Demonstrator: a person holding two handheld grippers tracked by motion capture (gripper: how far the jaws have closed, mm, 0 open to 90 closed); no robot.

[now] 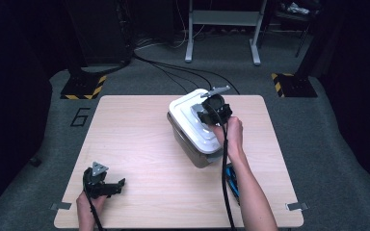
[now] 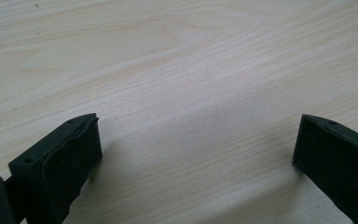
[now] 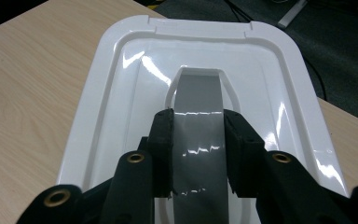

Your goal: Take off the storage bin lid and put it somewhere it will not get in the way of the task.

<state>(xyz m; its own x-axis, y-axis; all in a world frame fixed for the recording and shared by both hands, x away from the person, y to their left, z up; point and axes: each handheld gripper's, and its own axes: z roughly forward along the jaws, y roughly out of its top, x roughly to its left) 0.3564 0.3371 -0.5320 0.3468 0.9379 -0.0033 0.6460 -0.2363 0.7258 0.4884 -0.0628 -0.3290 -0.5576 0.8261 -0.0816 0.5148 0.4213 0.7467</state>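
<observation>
With my right gripper [image 3: 198, 154] clamped on the grey handle [image 3: 199, 116] of the white lid [image 3: 121, 93], which sits on the bin [image 1: 192, 149] mid-table, I'm starting the lift, which needs a straight pull upward, while my left gripper [image 2: 196, 154] rests, jaws apart and empty.

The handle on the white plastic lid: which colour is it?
Grey handle, glossy; it shows best in the right gripper view.

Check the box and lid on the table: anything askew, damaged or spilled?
Nothing spilled or damaged. The white lid looks slightly lifted and tilted over the grey bin, but the right gripper is shut on its grey handle, so that fits. The left gripper sits open over bare table.
</observation>
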